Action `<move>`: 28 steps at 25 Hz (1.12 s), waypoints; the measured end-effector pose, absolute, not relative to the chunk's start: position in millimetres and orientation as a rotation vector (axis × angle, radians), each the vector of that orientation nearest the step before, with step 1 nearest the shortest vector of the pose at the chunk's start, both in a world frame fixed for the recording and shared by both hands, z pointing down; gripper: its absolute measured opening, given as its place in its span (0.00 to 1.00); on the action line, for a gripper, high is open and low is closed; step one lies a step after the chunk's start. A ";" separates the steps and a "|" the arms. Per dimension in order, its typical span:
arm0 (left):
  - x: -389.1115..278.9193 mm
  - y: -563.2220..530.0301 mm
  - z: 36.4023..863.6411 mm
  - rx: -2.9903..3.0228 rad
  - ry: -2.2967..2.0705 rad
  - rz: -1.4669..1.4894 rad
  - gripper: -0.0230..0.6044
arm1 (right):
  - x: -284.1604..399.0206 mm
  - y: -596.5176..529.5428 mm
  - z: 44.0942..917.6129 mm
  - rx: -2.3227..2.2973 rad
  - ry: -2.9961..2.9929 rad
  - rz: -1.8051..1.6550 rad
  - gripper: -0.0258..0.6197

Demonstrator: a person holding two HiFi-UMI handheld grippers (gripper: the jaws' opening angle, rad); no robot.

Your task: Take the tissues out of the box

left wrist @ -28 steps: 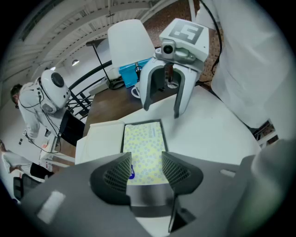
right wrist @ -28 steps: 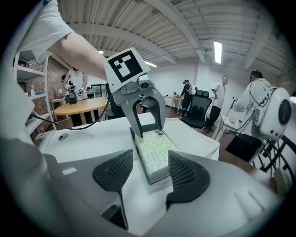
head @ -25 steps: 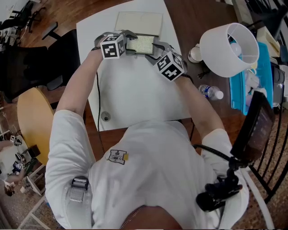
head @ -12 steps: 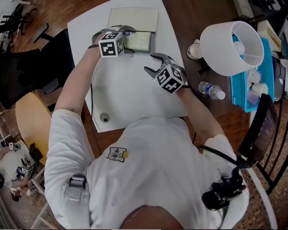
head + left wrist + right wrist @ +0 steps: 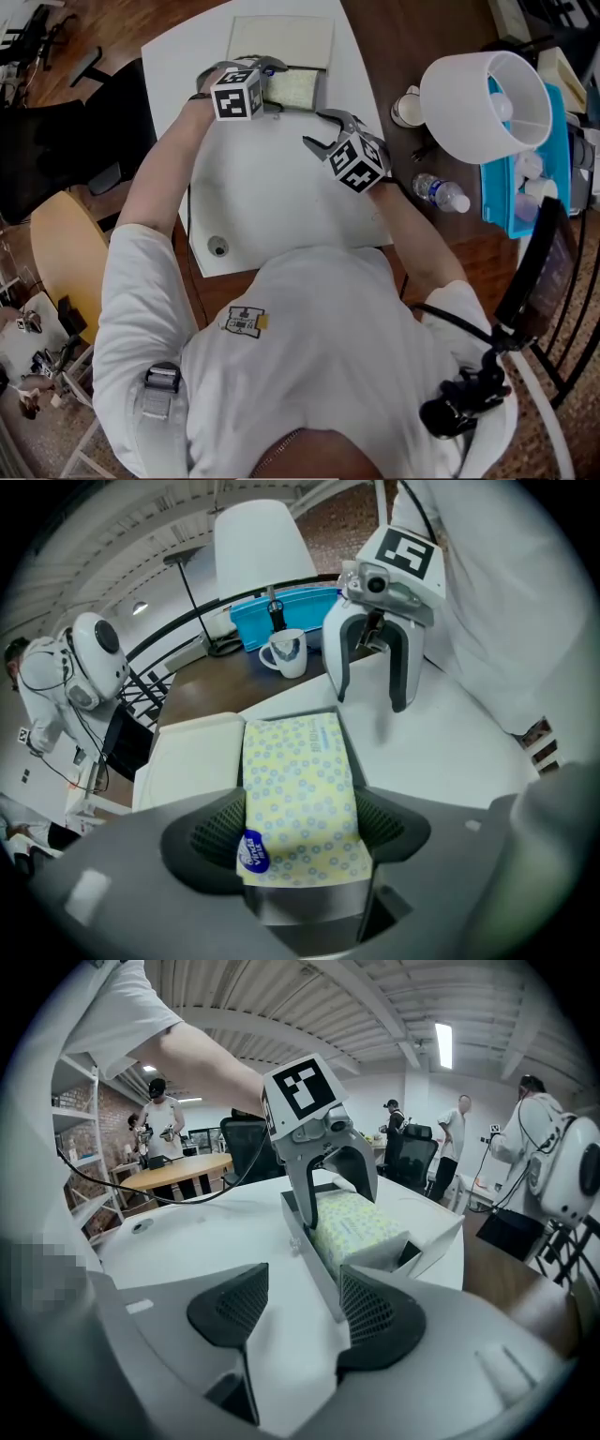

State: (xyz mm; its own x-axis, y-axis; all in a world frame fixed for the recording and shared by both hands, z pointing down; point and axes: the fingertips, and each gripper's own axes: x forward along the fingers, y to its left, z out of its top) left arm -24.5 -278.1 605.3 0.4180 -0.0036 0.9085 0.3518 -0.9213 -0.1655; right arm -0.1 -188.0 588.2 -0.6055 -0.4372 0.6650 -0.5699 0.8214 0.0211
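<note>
tissue pack (image 5: 300,799): in open box (image 5: 314,1260), far side of white table (image 5: 272,187)
left gripper (image 5: 300,829): jaws closing, pads on pack's long sides
right gripper (image 5: 302,1309): wide, empty, just right of box
step: probably gripping pack
next: firm grip, lift straight up clear of walls

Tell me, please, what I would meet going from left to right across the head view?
Round tan wooden table → yellow patterned tissue pack → white ceramic mug → white drum lampshade.
</note>
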 end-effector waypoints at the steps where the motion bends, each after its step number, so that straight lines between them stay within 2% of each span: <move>1: -25.0 -278.3 604.5 -2.344 -0.295 -1.505 0.61 | 0.4 -188.9 587.5 0.738 -2.315 0.248 0.40; 5: -31.1 -279.3 596.9 -2.335 -0.258 -1.503 0.60 | 2.5 -192.5 581.0 0.753 -2.317 0.225 0.39; 9: -39.6 -279.9 553.5 -2.363 -0.118 -1.420 0.60 | 4.4 -189.1 567.7 0.771 -2.330 0.197 0.39; 14: -66.2 -208.7 503.5 -2.380 -0.040 -1.359 0.60 | -1.6 -158.1 552.2 0.757 -2.354 0.140 0.37; 23: -114.4 -37.5 599.4 -2.475 -0.119 -1.642 0.60 | -17.3 -55.0 583.7 0.623 -2.308 0.147 0.37; 28: -97.9 -19.4 613.1 -2.620 0.004 -1.560 0.61 | -13.3 -21.0 605.8 0.590 -2.272 0.193 0.37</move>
State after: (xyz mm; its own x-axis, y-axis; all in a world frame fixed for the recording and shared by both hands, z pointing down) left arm -97.9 -19.4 613.1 0.4775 -0.0494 0.8772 0.0453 -0.9957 -0.0807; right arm -13.3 -21.0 605.8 -0.5996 -0.3548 0.7173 -0.4704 0.8814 0.0427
